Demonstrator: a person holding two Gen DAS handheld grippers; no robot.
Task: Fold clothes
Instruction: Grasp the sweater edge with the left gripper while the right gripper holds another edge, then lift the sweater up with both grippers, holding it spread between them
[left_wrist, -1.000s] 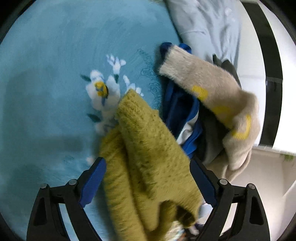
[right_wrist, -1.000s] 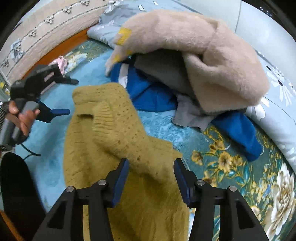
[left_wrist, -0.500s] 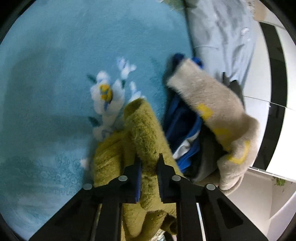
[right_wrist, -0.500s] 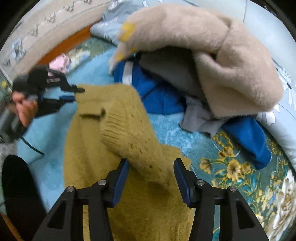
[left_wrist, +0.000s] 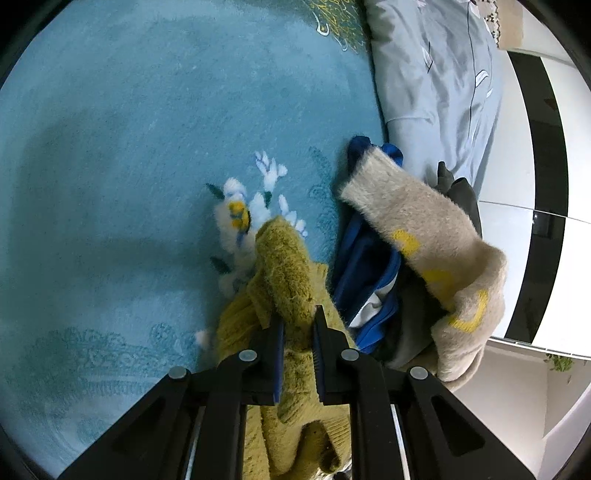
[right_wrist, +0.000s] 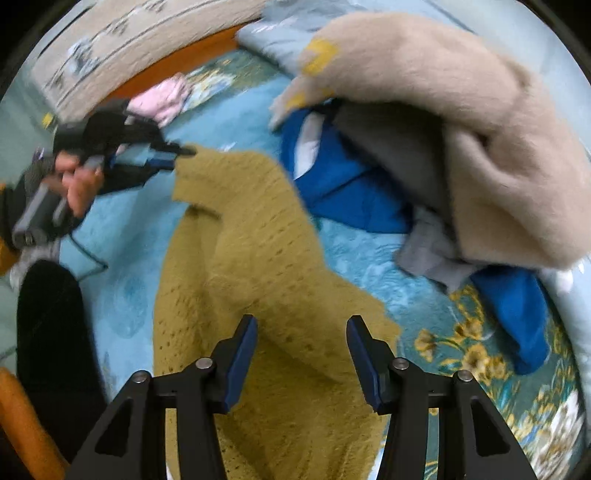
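An olive-yellow knit sweater (right_wrist: 258, 258) lies on the teal floral blanket (left_wrist: 110, 147). My left gripper (left_wrist: 297, 325) is shut on a fold of the sweater (left_wrist: 288, 273) near its far edge; it also shows in the right wrist view (right_wrist: 173, 155), pulling a corner taut. My right gripper (right_wrist: 301, 339) is open just above the sweater's middle, a raised fold between its fingers, not pinched.
A heap of clothes lies beside the sweater: a fuzzy beige garment (right_wrist: 461, 110) with yellow marks, also in the left wrist view (left_wrist: 424, 243), over blue (right_wrist: 343, 192) and grey (right_wrist: 428, 251) garments. A grey pillow (left_wrist: 436, 81) lies beyond. A pink cloth (right_wrist: 166, 99) lies far left.
My left gripper closed on the sweater's fold and has drawn the corner outward. The sweater has stretched out flatter. My right gripper stayed open over it.
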